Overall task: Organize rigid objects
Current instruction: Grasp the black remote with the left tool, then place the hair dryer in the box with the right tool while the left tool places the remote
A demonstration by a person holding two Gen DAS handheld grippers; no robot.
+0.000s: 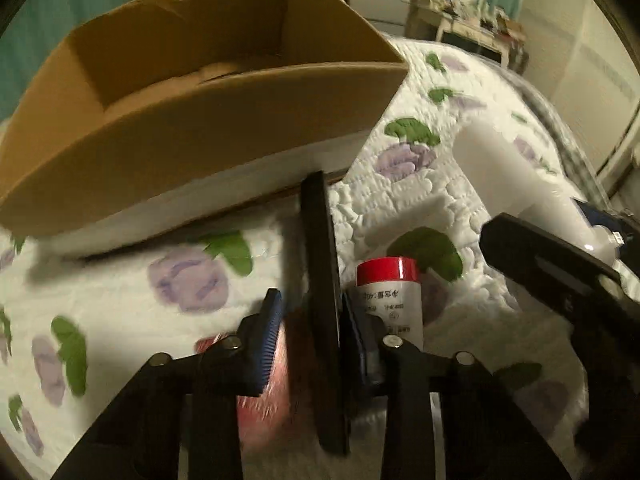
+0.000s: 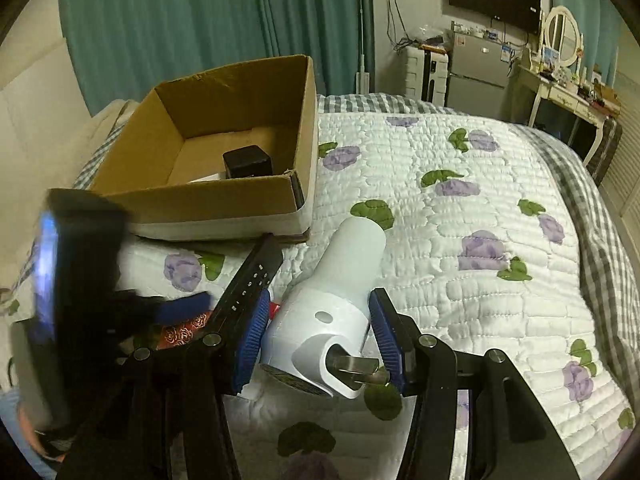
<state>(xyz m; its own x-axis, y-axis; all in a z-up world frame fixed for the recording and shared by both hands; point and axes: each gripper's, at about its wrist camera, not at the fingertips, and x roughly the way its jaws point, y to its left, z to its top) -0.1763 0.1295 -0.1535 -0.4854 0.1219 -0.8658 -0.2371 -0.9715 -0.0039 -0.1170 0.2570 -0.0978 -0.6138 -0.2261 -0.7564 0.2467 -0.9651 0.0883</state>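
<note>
**Inspector:** The right gripper (image 2: 318, 338) is found clamped on the white plug-in device (image 2: 336, 300), both blue pads (image 2: 252, 344) pressed against its wider body. Two metal prongs (image 2: 356, 366) project from the end nearest the camera; the narrower neck points toward the cardboard box (image 2: 224, 200).

**Assessor:** And the left gripper (image 1: 310, 330)?

**Inspector:** A flat black slab (image 1: 322, 280) is seen edge-on between its jaws. The right-hand pad lies against it; a gap appears to remain at the left pad (image 1: 268, 340). Motion blur prevents the grip from being confirmed. No firm hold is recorded.

**Assessor:** Location of the goods?

**Inspector:** Both items are held over the floral quilt (image 2: 460, 208), short of the box. A small black cube (image 2: 248, 162) is already noted inside it. A red-capped bottle (image 1: 394, 292) lies on the quilt beside the left gripper, unattended.

**Assessor:** Handling characteristics?

**Inspector:** The white device is judged rigid, smooth and probably light; its glossy shell may slip, so a hold across the broad body, clear of the prongs, is recommended. The slab is judged stiff and thin, liable to pivot if pinched near one end; a hold nearer its middle is advised. The bottle, being round, may roll.
</note>
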